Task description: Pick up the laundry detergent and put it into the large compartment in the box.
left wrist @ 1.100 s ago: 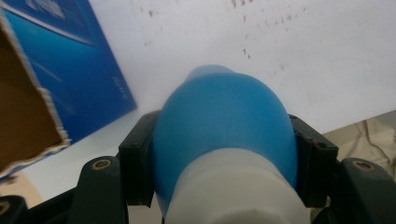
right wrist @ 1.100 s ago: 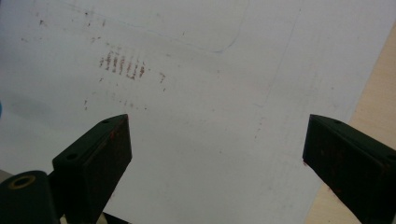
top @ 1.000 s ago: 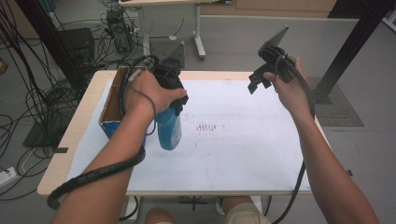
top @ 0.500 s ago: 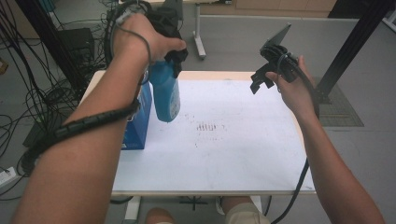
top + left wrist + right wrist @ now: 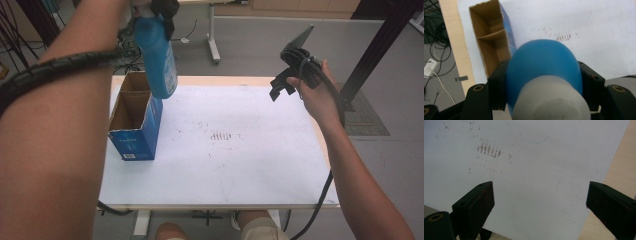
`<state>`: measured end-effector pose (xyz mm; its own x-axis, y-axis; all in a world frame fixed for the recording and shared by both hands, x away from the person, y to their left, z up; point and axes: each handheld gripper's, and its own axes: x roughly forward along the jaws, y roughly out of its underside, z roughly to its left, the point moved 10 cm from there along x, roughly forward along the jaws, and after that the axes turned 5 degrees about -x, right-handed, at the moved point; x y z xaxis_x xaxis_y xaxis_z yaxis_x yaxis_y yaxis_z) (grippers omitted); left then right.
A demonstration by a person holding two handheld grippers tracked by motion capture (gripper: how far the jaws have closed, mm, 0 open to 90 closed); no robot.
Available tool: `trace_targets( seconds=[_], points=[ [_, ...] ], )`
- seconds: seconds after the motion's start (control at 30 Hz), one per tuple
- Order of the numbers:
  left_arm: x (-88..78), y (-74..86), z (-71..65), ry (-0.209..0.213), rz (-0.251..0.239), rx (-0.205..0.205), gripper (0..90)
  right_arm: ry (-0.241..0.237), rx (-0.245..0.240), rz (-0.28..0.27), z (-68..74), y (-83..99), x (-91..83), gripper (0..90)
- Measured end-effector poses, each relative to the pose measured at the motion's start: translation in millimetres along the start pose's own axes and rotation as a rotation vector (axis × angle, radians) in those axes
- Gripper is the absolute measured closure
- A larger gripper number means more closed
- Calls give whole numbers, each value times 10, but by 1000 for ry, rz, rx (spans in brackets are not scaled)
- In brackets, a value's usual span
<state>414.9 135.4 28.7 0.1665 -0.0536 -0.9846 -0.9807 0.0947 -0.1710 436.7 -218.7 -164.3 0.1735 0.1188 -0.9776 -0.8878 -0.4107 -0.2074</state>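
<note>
Left claw, cut off above, clamps the blue bottle over the box; right claw gapes above bare tabletop.

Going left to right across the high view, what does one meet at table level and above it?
Open blue cardboard box with a divider → blue plastic bottle held up in the left gripper → brownish smudge marks on the white table sheet → right gripper, jaws open, held above the table's far right corner.
</note>
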Motion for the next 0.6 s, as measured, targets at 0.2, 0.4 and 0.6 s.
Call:
trace_targets(
  seconds=[0.2, 0.4, 0.6],
  points=[
    [-94, -48, 314, -30, -5, -68, 375, 5, 2, -4, 1, 9, -26, 79],
    [-42, -38, 632, -39, -11, -141, 376, 8, 4, 2, -13, 6, 4, 79],
    [101, -9, 834, -45, -7, -189, 376, 8, -2, 12, -9, 5, 59, 79]
  ],
)
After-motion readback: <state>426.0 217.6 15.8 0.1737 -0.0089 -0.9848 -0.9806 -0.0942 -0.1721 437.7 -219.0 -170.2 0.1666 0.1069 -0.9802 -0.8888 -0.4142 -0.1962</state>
